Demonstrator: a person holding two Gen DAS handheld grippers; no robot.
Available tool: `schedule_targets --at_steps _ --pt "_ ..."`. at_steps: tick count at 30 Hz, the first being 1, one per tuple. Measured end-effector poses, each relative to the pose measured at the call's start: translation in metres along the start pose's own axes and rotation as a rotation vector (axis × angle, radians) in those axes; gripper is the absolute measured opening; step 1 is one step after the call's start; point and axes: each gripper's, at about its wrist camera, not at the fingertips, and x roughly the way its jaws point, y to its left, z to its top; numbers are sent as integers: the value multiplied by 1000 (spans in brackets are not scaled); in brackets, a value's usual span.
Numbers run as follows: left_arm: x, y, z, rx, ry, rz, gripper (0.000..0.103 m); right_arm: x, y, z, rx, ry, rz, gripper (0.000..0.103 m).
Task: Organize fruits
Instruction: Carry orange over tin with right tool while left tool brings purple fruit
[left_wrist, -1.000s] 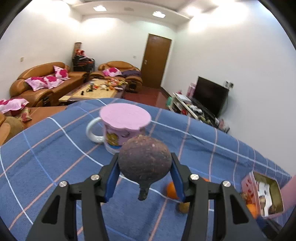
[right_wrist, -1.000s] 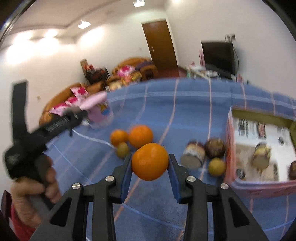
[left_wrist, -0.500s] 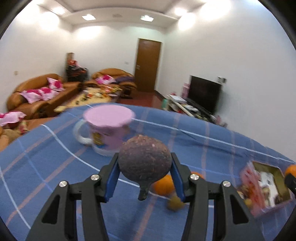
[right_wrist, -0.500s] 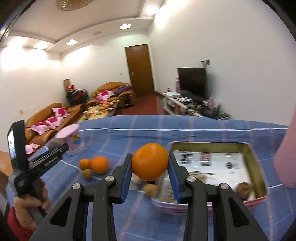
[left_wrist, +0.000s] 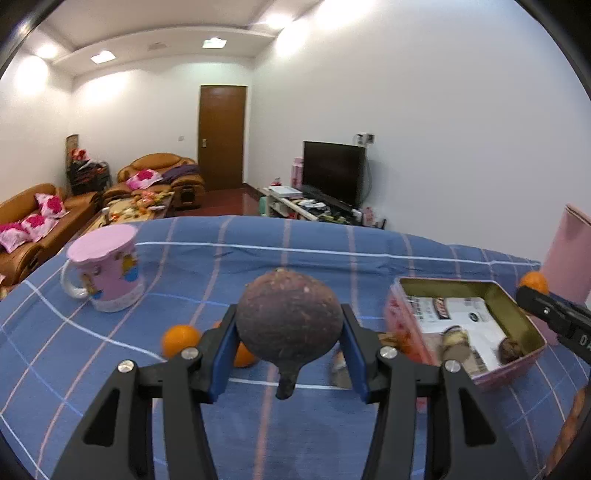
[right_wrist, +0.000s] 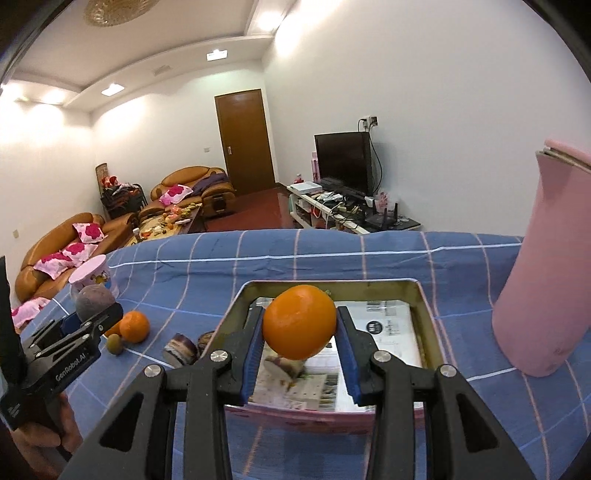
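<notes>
My left gripper (left_wrist: 289, 343) is shut on a dark brown round fruit (left_wrist: 289, 321) with a stem, held above the blue plaid cloth. My right gripper (right_wrist: 300, 334) is shut on an orange (right_wrist: 299, 322), held over the near part of the pink tin box (right_wrist: 428, 314), which has paper lining and a few fruits inside. The box also shows in the left wrist view (left_wrist: 517, 317) to the right. Loose oranges (left_wrist: 180, 339) lie on the cloth ahead of the left gripper; in the right wrist view they (right_wrist: 135, 326) lie left of the box with a small green fruit (right_wrist: 115, 344).
A pink lidded mug (left_wrist: 107, 273) stands at the far left of the cloth. A tall pink bottle (right_wrist: 546, 266) stands right of the box. Two small dark fruits or jars (right_wrist: 184, 349) lie against the box's left wall. Sofas, a door and a TV are beyond the table.
The right gripper has carried the orange from beside the box to above its near part. The left gripper has turned right, so the box is now in fuller view.
</notes>
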Motion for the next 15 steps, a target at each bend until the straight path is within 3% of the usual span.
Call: schedule_targets --at_steps 15 --pt "7 -120 3 138 31 -166 53 2 -55 4 22 12 -94 39"
